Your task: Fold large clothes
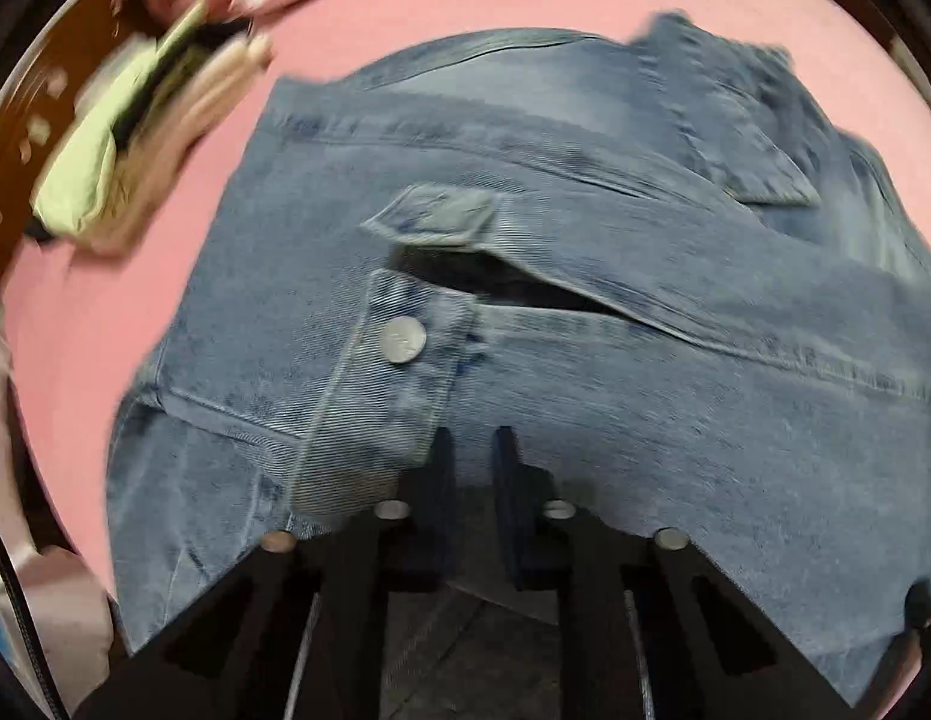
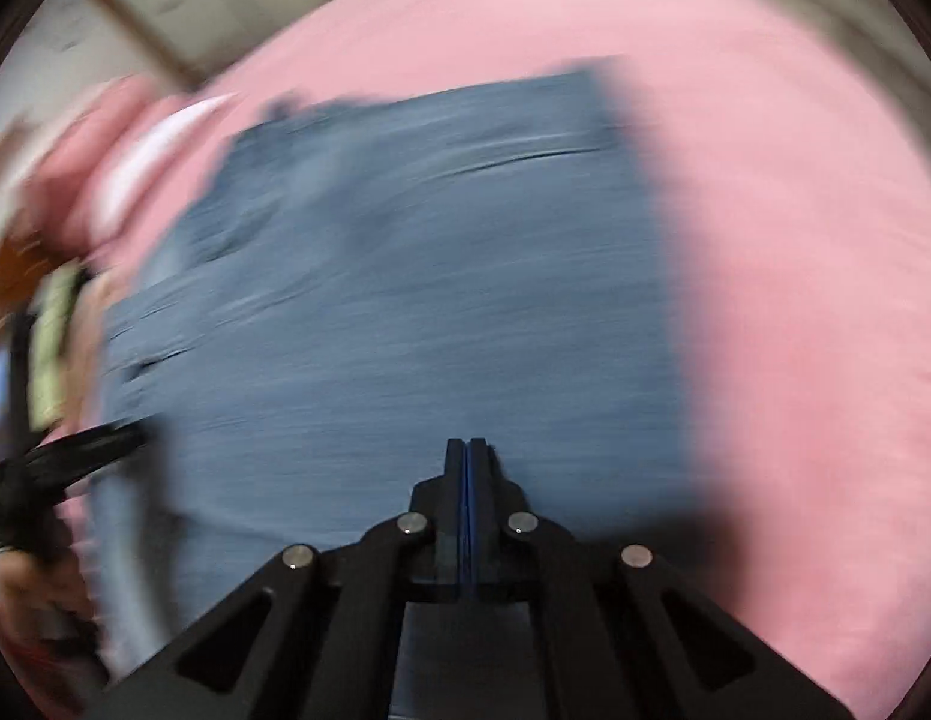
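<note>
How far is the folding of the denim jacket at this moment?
Partly done: the denim jacket lies on the pink sheet, with a buttoned cuff folded across the body. In hand: the left gripper stands slightly open at the near hem; the right gripper is shut, and the blur hides whether it pinches cloth. Left: the final fold into a compact shape.

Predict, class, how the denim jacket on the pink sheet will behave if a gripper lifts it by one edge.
The denim jacket would probably sag and unfold, since its layers already bend and gape at the cuff. It is likely heavy for a garment: thick weave, doubled seams. It should not slip easily on the pink sheet.
</note>
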Available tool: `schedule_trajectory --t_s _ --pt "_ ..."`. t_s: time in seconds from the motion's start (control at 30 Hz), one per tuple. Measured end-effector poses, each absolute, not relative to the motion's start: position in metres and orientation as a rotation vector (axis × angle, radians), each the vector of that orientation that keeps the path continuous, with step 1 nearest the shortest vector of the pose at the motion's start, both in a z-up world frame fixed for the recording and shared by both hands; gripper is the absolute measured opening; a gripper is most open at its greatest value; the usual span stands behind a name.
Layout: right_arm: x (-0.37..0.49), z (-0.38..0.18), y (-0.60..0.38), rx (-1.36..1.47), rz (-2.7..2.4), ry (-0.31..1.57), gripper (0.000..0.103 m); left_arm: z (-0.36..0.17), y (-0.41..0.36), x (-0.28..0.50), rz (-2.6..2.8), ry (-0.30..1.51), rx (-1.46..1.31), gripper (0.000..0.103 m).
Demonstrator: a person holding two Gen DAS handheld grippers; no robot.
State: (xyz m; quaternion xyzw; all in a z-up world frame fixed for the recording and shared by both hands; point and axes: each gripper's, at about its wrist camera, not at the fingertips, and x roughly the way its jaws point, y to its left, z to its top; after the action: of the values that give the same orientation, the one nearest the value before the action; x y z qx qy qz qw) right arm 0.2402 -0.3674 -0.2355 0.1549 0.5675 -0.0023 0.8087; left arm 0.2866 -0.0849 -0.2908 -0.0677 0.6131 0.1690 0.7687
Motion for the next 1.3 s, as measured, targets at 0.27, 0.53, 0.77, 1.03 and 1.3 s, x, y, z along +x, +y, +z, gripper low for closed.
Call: schedule_trajectory --t_s 0.27,0.53,0.77,1.03,1.3 --pt "0.241 -0.207 -0.377 0.201 -0.068 1.122 0.0 -0.28 -0.089 0.29 0.307 1.357 -0.204 0.007" --pt "0.29 -0.251 -0.288 0.597 0.423 1.3 0.0 -0.282 -0.144 0.289 -0.055 1.445 -0.427 0.007" --pt "0.339 -0.269 -0.275 0.65 0.376 1.255 0.0 -0.282 -0.153 0.331 -0.017 1.377 -0.443 0.007" --pt "0.38 -0.252 -0.379 0.606 0.185 1.149 0.0 -0.275 -0.086 0.377 0.173 1.265 -0.344 0.008" --pt "0.383 -0.252 -0.472 0.654 -0.018 1.092 0.0 -0.281 -0.028 0.37 0.225 1.256 -0.349 0.005"
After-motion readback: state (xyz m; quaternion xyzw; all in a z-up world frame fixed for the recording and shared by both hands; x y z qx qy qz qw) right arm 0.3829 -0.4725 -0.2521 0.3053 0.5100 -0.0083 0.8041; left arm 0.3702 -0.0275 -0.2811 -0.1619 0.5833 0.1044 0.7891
